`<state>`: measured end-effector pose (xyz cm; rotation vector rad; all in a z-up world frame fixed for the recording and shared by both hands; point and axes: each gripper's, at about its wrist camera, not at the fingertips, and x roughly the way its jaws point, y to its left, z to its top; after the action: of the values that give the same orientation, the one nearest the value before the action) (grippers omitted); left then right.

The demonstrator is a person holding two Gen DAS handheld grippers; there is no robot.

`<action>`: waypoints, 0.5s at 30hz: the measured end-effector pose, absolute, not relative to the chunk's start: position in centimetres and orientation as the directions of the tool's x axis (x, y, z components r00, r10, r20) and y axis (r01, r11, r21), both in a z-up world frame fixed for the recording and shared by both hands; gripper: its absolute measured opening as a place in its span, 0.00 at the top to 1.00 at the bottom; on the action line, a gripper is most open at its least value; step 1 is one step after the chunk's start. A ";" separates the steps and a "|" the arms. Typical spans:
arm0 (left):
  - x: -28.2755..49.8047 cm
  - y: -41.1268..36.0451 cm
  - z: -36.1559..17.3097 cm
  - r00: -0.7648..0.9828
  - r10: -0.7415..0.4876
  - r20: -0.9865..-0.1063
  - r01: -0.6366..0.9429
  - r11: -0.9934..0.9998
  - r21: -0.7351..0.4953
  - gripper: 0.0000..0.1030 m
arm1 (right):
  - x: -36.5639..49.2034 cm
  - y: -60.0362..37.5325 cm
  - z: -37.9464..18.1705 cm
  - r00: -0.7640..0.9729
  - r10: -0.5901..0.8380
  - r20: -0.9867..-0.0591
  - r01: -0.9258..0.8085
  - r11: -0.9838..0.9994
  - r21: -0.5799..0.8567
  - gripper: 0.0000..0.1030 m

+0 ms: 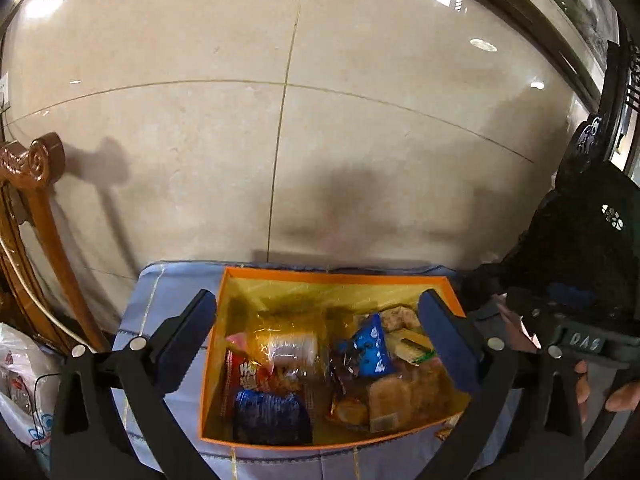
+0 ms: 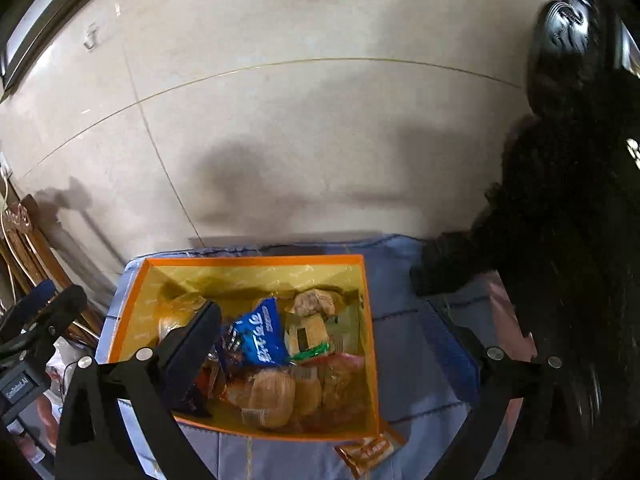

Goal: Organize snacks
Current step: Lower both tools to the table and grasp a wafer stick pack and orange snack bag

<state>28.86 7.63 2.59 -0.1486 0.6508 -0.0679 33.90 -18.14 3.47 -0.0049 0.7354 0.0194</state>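
Observation:
An orange box point(image 1: 340, 274) with a yellow lining stands on a blue cloth and holds several snack packs: a blue pouch point(image 1: 370, 346), a dark blue cookie pack point(image 1: 272, 416), a red pack point(image 1: 246, 378), bread rolls point(image 1: 386, 400). My left gripper point(image 1: 320, 344) is open and empty above the box, its fingers either side of the snacks. In the right wrist view the box point(image 2: 256, 261) shows the blue pouch point(image 2: 260, 334) and bread rolls point(image 2: 276, 398). My right gripper point(image 2: 324, 348) is open and empty over the box's right side. A small orange packet point(image 2: 366, 454) lies on the cloth outside the box's front right corner.
The blue cloth point(image 1: 160, 304) covers a table against a beige tiled wall point(image 1: 280, 120). A carved wooden chair point(image 1: 28, 208) and a plastic bag point(image 1: 20, 380) are at the left. Dark carved furniture point(image 2: 568, 220) and a pink item point(image 2: 504, 308) are at the right.

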 end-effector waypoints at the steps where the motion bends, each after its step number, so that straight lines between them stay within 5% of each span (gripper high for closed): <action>1: 28.6 7.6 2.5 0.791 -0.114 -0.601 0.021 0.987 -0.159 0.04 | 33.7 -18.5 3.5 0.741 0.010 -0.672 -0.010 1.000 0.003 0.03; 7: 25.1 6.1 0.8 0.760 -0.160 -0.630 0.128 0.987 -0.096 0.04 | 31.5 -20.3 1.3 0.692 -0.014 -0.722 0.019 1.000 -0.002 0.03; 11: 19.2 3.1 -3.9 0.675 -0.198 -0.711 0.332 0.942 0.053 0.04 | 29.1 -22.8 -3.6 0.611 -0.060 -0.790 0.056 0.998 -0.033 0.03; 15: 14.8 0.9 -10.1 0.570 -0.217 -0.793 0.434 0.898 0.066 0.04 | 28.2 -26.8 -10.0 0.478 0.038 -0.878 0.198 0.969 0.150 0.03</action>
<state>14.77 0.91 -10.08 0.2659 0.8867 -0.3876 28.23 -26.76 -10.01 0.2439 1.0715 -0.0983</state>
